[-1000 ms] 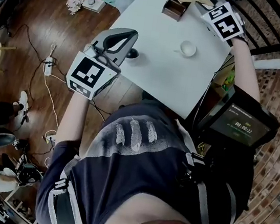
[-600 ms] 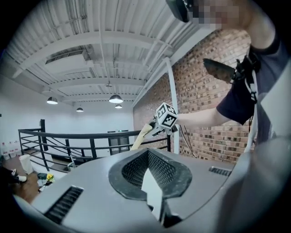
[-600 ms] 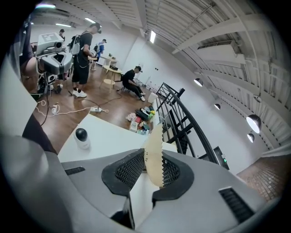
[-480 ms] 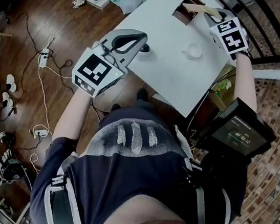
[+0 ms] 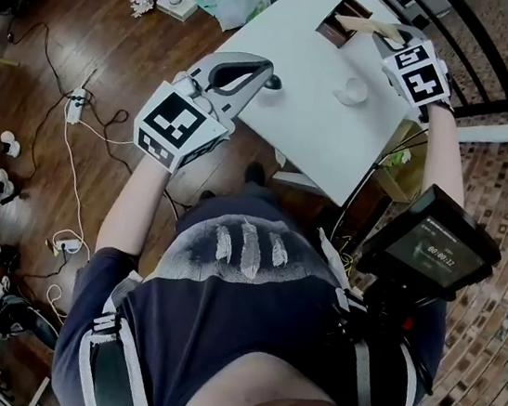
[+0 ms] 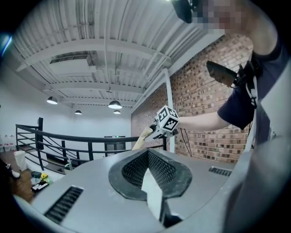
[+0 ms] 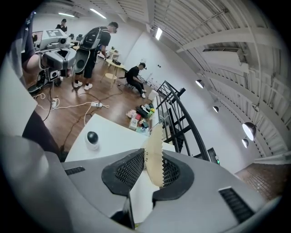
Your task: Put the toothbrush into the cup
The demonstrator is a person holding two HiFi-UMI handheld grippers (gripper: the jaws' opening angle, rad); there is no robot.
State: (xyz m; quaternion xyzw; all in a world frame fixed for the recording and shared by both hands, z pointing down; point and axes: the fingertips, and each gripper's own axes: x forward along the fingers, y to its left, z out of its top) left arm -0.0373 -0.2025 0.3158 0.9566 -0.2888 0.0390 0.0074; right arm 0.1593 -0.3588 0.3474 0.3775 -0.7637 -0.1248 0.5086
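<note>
My right gripper is shut on a beige toothbrush at the far right of the white table. The brush's free end reaches over a brown box. In the right gripper view the toothbrush stands between the black pads. A small white cup sits on the table just near of that gripper. My left gripper hovers at the table's left edge with its tips together and nothing in it. The left gripper view shows the right gripper holding the toothbrush.
A small white device with a black dome stands near the table's left edge. Cables and a power strip lie on the wooden floor, and a black railing runs past the table's right side. People are in the background.
The right gripper with the toothbrush has drawn a little nearer to the cup's side of the table. The left gripper has shifted slightly along the table's left edge.
</note>
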